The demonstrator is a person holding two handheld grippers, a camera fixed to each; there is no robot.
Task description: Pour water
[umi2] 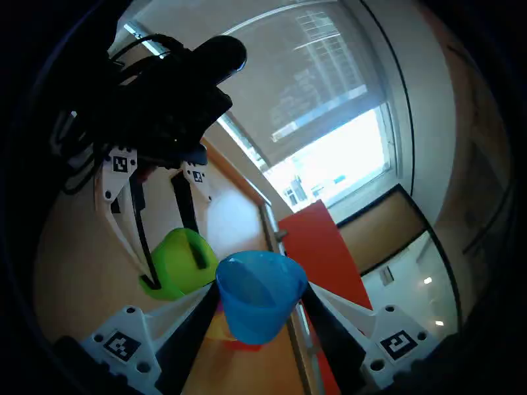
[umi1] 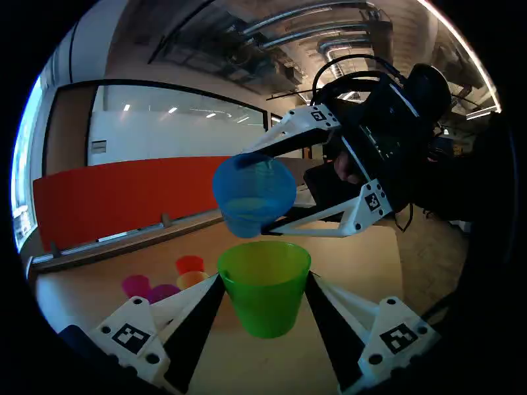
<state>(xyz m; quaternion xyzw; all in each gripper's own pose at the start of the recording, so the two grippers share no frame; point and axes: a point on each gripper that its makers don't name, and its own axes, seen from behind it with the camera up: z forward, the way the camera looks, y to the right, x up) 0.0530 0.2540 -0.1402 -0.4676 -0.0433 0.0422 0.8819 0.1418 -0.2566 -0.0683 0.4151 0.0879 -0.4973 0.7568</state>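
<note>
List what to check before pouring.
1. Left claw shut on green cup: ok.
2. Right claw shut on blue cup: ok.
3. Blue cup higher than green cup: ok.
4. Blue lip over green mouth: cannot tell.
5. Water in blue cup: cannot tell.
6. Spare cups on table apart from both: ok.
</note>
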